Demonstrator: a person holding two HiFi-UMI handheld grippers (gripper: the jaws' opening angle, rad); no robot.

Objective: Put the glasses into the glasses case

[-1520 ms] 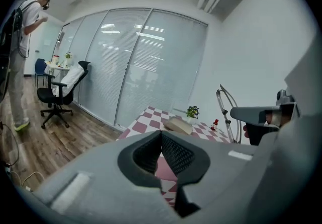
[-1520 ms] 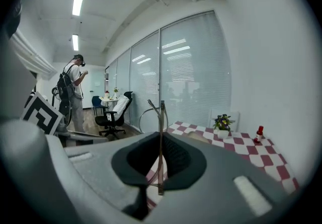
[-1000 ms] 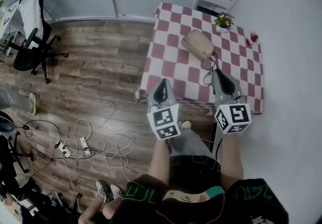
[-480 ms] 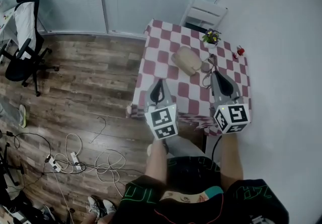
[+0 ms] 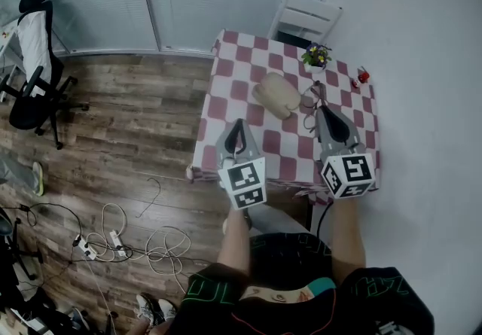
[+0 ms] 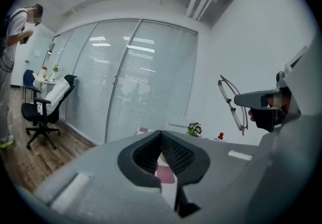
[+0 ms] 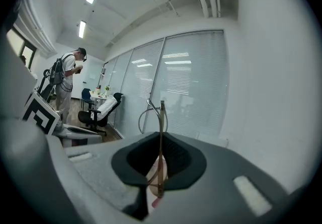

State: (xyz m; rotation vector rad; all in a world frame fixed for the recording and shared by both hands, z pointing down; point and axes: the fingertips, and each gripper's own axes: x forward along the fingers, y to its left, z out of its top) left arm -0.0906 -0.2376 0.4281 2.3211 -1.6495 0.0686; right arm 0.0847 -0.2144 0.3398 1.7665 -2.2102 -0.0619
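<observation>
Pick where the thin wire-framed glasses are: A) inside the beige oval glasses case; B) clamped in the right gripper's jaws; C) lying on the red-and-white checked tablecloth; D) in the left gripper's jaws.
B: the right gripper view shows the thin wire-framed glasses pinched between the jaws of the right gripper, while the left gripper has its jaws together on nothing.

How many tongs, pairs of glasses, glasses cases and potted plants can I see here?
tongs: 2, left tongs and right tongs
glasses: 1, clamped in the right tongs
glasses case: 1
potted plant: 1
Total: 5
</observation>
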